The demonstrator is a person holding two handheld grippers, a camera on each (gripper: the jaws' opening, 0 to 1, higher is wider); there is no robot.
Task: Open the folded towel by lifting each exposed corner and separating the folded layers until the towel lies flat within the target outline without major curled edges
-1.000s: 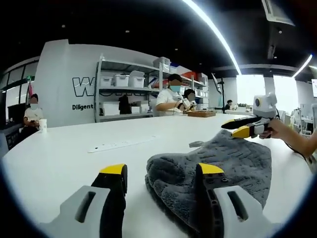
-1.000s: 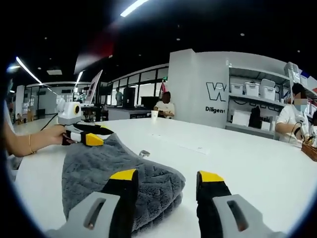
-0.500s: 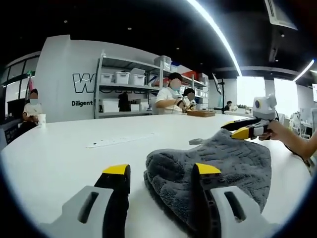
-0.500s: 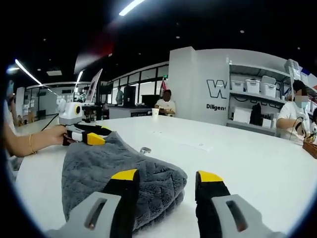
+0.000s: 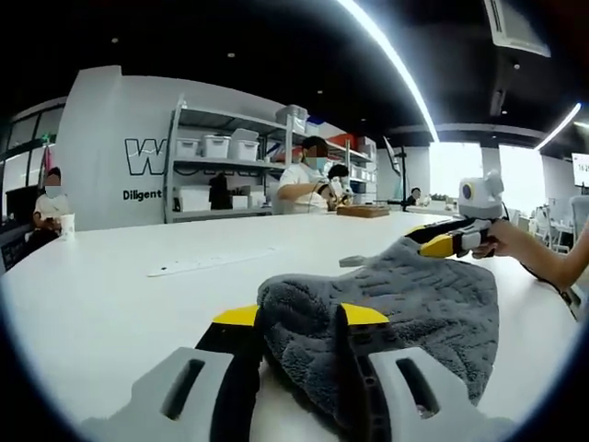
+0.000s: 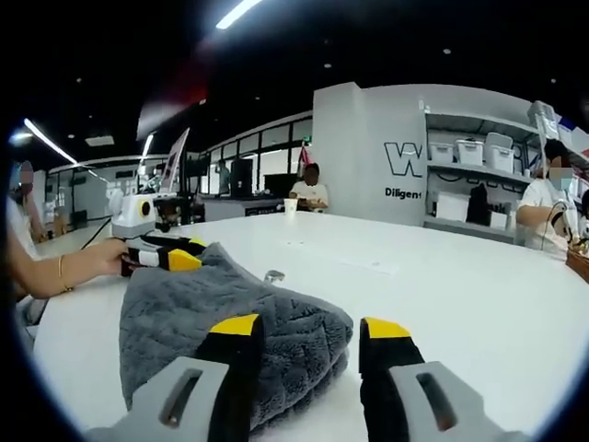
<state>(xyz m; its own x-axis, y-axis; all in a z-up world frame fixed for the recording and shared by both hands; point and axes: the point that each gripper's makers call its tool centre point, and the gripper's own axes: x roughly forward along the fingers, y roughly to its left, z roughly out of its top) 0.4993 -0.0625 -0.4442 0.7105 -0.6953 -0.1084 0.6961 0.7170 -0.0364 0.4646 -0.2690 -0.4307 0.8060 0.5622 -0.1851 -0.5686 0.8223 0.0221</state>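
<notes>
Both tools, left (image 5: 296,318) and right (image 6: 309,328), stand spread around opposite corners of the folded grey plush towel (image 5: 414,299) on the white surface (image 5: 110,285), apparently ready to pinch and lift them.

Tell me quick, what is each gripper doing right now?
Left gripper: open, jaws straddling a corner of the grey towel.
Right gripper: open, jaws around the towel's other corner.
</notes>
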